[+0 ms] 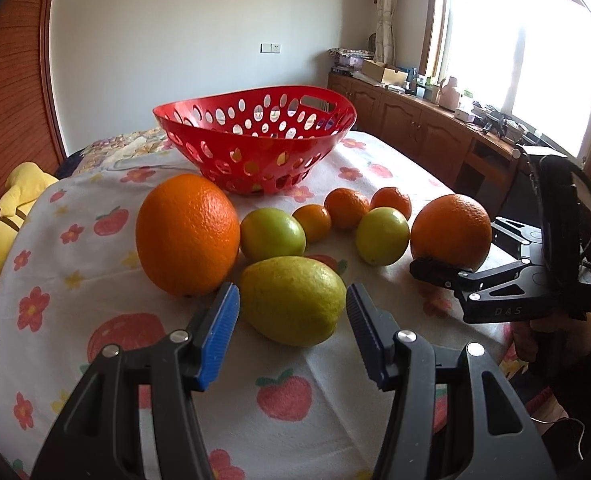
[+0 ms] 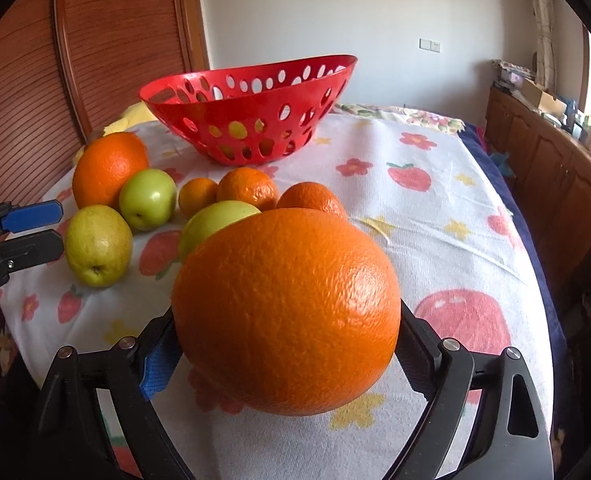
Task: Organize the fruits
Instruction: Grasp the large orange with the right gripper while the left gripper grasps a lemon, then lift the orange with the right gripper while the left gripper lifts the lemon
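Note:
A red perforated basket (image 1: pixel 255 136) stands at the back of the table; it also shows in the right wrist view (image 2: pixel 251 108). My left gripper (image 1: pixel 293 300) is open around a yellow-green pear (image 1: pixel 293 300), its blue pads on either side without touching. My right gripper (image 2: pixel 287 344) is shut on a big orange (image 2: pixel 287 312), seen from the left wrist too (image 1: pixel 451 232). A second big orange (image 1: pixel 187 234), two green apples (image 1: pixel 273 236) (image 1: pixel 382 235) and three small tangerines (image 1: pixel 347 208) lie between the grippers and the basket.
The table carries a white cloth with strawberry and flower prints (image 1: pixel 95 280). A yellow plush toy (image 1: pixel 7 216) lies off the left edge. Wooden cabinets (image 1: pixel 415 120) with clutter run along the window on the right. A wooden slatted door (image 2: pixel 75 60) stands at the left.

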Demonstrator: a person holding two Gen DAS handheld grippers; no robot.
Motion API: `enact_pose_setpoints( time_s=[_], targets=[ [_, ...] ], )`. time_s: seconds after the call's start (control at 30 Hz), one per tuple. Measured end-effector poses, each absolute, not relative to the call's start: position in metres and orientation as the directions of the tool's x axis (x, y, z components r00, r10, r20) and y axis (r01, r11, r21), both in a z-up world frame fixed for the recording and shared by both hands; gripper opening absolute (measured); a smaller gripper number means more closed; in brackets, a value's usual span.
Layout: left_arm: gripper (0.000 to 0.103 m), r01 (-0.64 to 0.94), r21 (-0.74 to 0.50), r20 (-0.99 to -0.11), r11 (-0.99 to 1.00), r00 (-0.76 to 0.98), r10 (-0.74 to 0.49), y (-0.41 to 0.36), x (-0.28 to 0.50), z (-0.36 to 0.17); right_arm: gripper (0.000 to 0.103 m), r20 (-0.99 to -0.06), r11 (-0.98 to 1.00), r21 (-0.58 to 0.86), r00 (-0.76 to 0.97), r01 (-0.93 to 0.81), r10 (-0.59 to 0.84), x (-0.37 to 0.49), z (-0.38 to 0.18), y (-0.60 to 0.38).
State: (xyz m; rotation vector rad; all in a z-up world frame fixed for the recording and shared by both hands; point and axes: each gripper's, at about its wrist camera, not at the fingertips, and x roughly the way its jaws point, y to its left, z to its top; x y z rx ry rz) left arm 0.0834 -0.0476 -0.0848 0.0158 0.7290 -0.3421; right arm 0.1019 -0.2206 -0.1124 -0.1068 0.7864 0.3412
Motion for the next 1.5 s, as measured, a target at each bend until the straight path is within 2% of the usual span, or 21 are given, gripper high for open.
enact_pose_setpoints(
  time_s=[0.27, 0.77, 1.5],
  targets=[
    [0.056, 0.303, -0.124, -0.675, 0.945, 0.673, -0.304, -0.052, 0.092, -0.094, 0.092, -0.701, 0.943, 0.008, 0.671, -0.332, 0.242, 0.099, -0.113, -0.218],
    [0.067, 0.270, -0.087, -0.701, 0.959, 0.668, -0.251, -0.060, 0.108, -0.107, 0.091, -0.713, 0.946, -0.017, 0.667, -0.324, 0.215, 0.103, -0.116, -0.213],
    [0.065, 0.303, -0.121, -0.696, 0.945, 0.653, -0.298, -0.052, 0.098, -0.109, 0.092, -0.714, 0.946, -0.023, 0.668, -0.324, 0.211, 0.103, -0.117, -0.214]
  ],
)
